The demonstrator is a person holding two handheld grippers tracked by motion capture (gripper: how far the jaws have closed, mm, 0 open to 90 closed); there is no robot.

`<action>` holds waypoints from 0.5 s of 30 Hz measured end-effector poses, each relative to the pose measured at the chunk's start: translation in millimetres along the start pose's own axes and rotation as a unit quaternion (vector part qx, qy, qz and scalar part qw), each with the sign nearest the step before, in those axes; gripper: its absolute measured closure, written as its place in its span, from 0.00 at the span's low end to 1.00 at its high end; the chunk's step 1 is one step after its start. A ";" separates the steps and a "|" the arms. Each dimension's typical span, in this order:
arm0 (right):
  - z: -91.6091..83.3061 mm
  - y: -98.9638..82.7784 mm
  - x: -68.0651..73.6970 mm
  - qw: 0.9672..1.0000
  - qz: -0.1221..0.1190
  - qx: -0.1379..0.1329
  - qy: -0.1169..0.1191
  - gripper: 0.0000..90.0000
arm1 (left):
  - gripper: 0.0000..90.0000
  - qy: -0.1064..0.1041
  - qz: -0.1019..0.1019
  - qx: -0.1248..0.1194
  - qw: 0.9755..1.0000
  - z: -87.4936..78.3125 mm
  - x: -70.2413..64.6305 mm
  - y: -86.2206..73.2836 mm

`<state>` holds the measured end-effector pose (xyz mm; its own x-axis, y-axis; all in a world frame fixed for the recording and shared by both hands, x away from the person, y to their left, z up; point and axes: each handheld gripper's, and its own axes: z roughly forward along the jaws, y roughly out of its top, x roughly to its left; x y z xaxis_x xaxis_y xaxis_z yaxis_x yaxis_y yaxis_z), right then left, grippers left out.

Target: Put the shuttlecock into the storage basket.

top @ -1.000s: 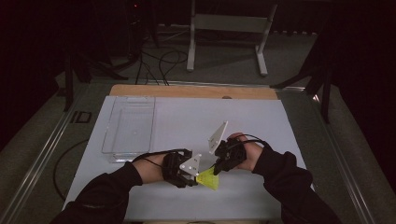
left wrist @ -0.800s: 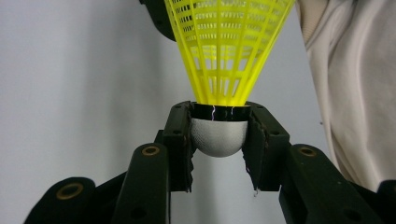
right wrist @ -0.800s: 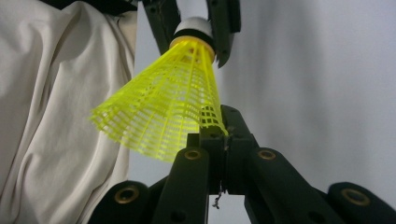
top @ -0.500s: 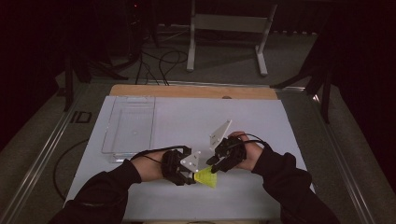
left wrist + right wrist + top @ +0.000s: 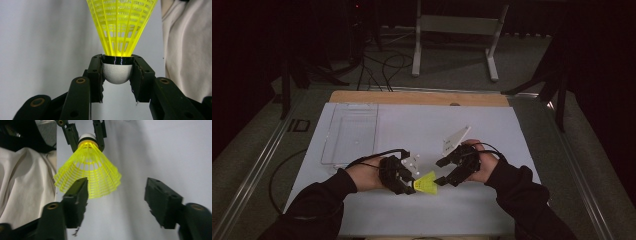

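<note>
Clearly a hand-over of the yellow shuttlecock (image 5: 426, 182) has reached its releasing stage, over the near middle of the white table (image 5: 412, 125), with a clear plastic tray (image 5: 349, 132) lying empty well off to the far left. As I read it, the left gripper (image 5: 409, 184) is now the sole holder: in the left gripper view its jaws are clamped on either side of the white cork head (image 5: 117, 72), just below the black band, with the yellow skirt (image 5: 121, 25) fanning up and away from them. The right gripper (image 5: 441, 172) has just been opening its jaws, and in the right gripper view they stand wide, one black pad (image 5: 76, 197) overlapping the skirt's edge in the picture and the other well clear to the side; nothing is pressed between them. The shuttlecock sits between the two grippers, cork toward the left one and open skirt toward the right. The next move probably calls for the right gripper to draw straight back without catching the mesh, while the left keeps a steady pinch on the rounded cork, which could slip.
</note>
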<state>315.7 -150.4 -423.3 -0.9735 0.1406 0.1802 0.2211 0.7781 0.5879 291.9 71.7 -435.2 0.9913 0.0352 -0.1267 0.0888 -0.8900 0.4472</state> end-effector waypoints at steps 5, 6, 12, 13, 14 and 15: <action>-2.0 -6.7 -0.3 1.000 0.005 -0.024 -0.014 0.28 | 0.73 0.009 -0.015 0.014 1.000 -6.0 1.5 -2.7; -2.4 -8.4 -0.3 0.999 -0.001 -0.029 -0.016 0.28 | 0.73 0.013 -0.017 0.013 1.000 -7.3 1.9 -3.4; -4.0 -16.5 5.3 0.998 -0.021 -0.047 -0.033 0.15 | 0.73 0.011 -0.036 0.022 0.999 -14.9 5.9 -9.7; -4.5 -17.7 5.5 0.998 -0.023 -0.052 -0.039 0.15 | 0.73 0.013 -0.039 0.023 0.999 -16.2 6.6 -11.0; -5.2 -19.1 5.5 0.997 -0.022 -0.054 -0.041 0.15 | 0.73 0.018 -0.045 0.021 0.999 -17.8 7.4 -12.4; -5.7 -20.5 5.2 0.997 -0.019 -0.058 -0.046 0.15 | 0.73 0.014 -0.048 0.024 0.998 -20.0 9.0 -13.7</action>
<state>306.4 -169.1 -429.9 -0.9815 0.1713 0.0855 0.1831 0.7089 0.6811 301.6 93.3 -424.8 0.9810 0.1330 -0.1413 0.1788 -0.9026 0.3916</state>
